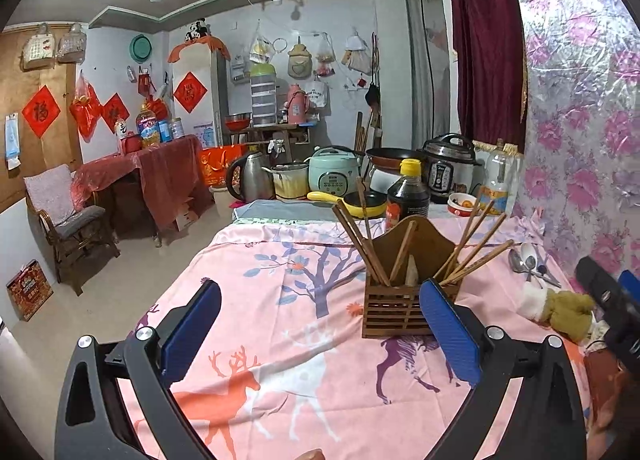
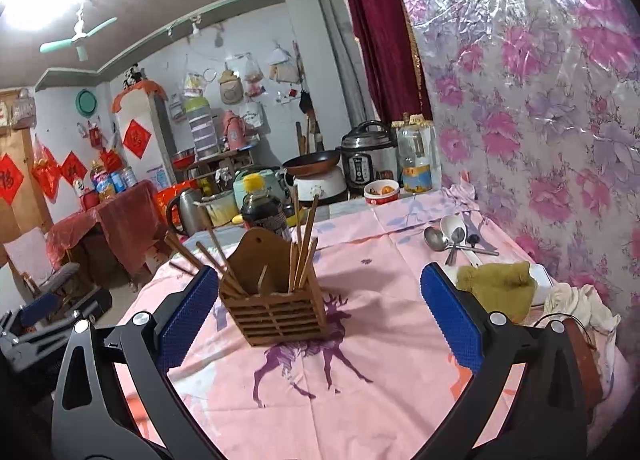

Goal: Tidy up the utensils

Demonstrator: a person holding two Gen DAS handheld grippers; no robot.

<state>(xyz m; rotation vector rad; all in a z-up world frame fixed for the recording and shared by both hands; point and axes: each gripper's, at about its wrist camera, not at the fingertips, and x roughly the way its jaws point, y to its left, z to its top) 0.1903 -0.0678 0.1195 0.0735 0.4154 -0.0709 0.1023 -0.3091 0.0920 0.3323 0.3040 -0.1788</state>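
A slatted wooden utensil holder (image 1: 400,300) stands on the pink deer-print tablecloth (image 1: 280,320), with several wooden chopsticks (image 1: 476,252) leaning out of it. It also shows in the right wrist view (image 2: 276,308), with its chopsticks (image 2: 304,244). Several metal and white spoons (image 1: 530,262) lie in a pile near the floral wall; they show in the right wrist view (image 2: 454,238) too. My left gripper (image 1: 320,324) is open and empty, just in front of the holder. My right gripper (image 2: 316,312) is open and empty, the holder just beyond its left finger.
An olive and white cloth (image 2: 500,288) lies at the right by the wall. A dark sauce bottle (image 2: 264,208), a small red bowl (image 2: 380,190), cookers and a kettle (image 1: 248,176) crowd the far end. The right gripper's body (image 1: 612,300) shows at the left view's right edge.
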